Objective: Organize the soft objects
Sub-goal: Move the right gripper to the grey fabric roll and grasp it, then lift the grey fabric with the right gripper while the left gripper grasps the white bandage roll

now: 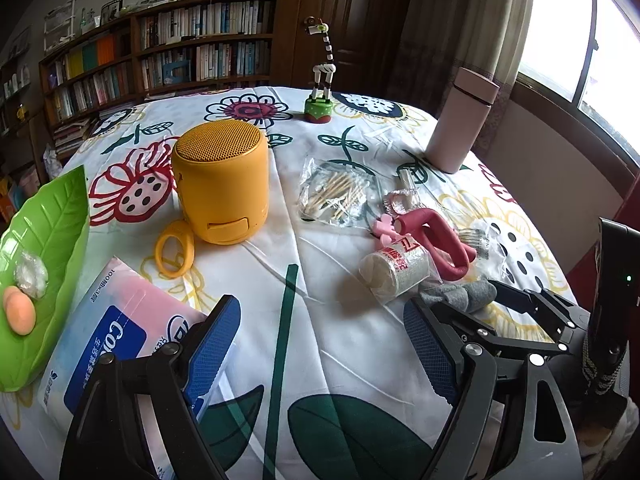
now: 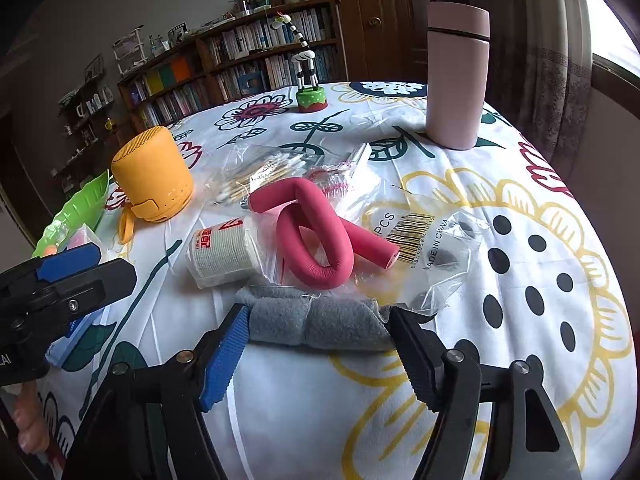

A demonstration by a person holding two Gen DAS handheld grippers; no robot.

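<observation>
So the right gripper [image 2: 316, 344] was right on top of the grey felt roll [image 2: 316, 318], jaws spread wide with one finger at each end of it, not pinching yet as far as I could tell. The roll's long axis ran straight across from finger to finger, so closing would squeeze it end to end (I'd guess it just squashes, being soft). The left gripper [image 1: 324, 344] hung off to the roll's left, jaws also spread and holding nothing, so the right hand was clearly the nearer one for this grab.

Just behind the roll lay the pink foam curler [image 2: 316, 236], bent in a loop, and the bagged gauze roll [image 2: 224, 254] touching it on the left side. Behind those, a bag of cotton swabs [image 2: 260, 178]. Well left of the roll sat the tissue pack [image 1: 116, 332] and the green leaf tray [image 1: 52, 232], already holding a couple of small soft bits. Farther back stood the yellow speaker [image 1: 222, 184], then the pink bottle [image 2: 456, 76].
</observation>
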